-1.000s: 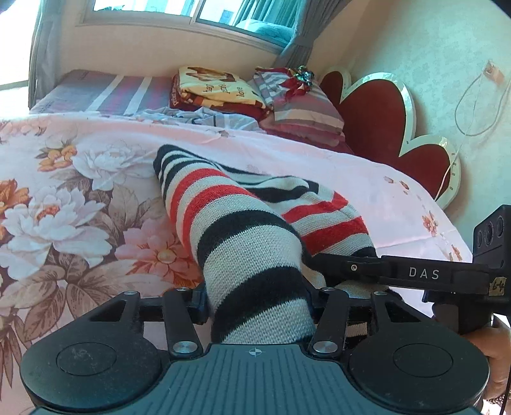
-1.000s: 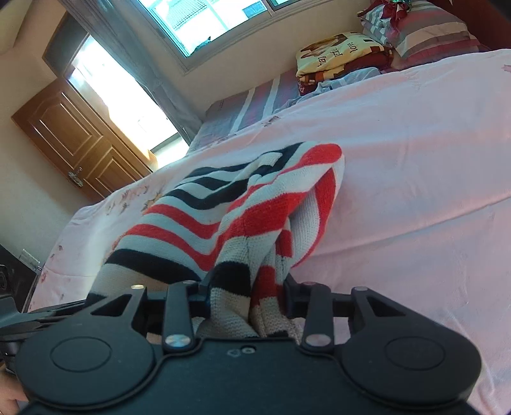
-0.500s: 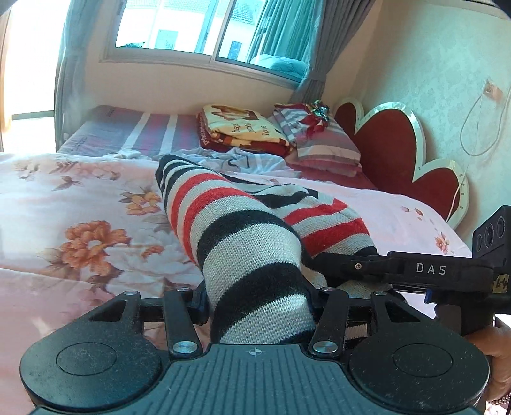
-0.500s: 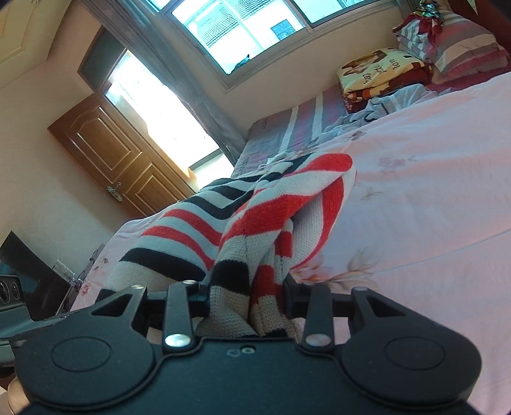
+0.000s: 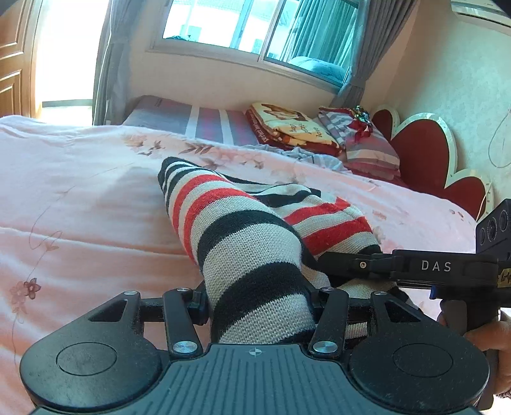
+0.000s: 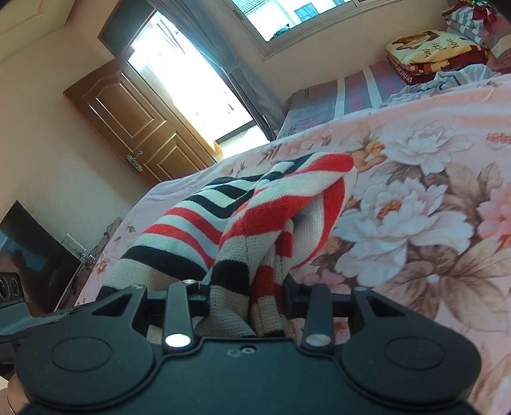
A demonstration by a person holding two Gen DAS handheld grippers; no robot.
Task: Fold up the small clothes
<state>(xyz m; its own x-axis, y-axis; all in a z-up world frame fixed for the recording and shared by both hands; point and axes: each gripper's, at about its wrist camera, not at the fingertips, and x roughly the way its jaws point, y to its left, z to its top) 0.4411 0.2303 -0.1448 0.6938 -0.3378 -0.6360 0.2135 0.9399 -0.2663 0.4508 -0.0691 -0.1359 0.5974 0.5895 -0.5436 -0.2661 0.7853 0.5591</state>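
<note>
From my left wrist camera: my left gripper (image 5: 258, 303) is clenched on one thick fold of a striped knit garment (image 5: 242, 242), banded in black, red and cream. The garment runs forward from the fingers (image 5: 314, 306) and drapes over one pink floral bed cover (image 5: 80, 217). To the garment's right, my right gripper (image 5: 348, 263) reaches in from the side, its tip against the same knit, with one hand (image 5: 485, 338) wrapped on its handle. Beyond the garment, at the far end of the bed, I count one folded yellow-and-red blanket (image 5: 287, 127), one stack of striped pillows (image 5: 367, 143) beside it, and one red scalloped headboard (image 5: 424, 153) to the right. One window (image 5: 249, 28) with grey curtains (image 5: 108, 64) sits above the blanket.

From my right wrist camera: my right gripper (image 6: 247, 297) is grasping a bunched edge of the same single garment (image 6: 255, 217), which is gathered in several folds between the fingers (image 6: 292, 297) and trails over the bed cover (image 6: 415, 223), here printed with large flowers. Left of the garment stands one wooden door (image 6: 134, 127) and one dark screen (image 6: 32, 249) below it. Far beyond the garment lies the one folded blanket (image 6: 431, 48).
</note>
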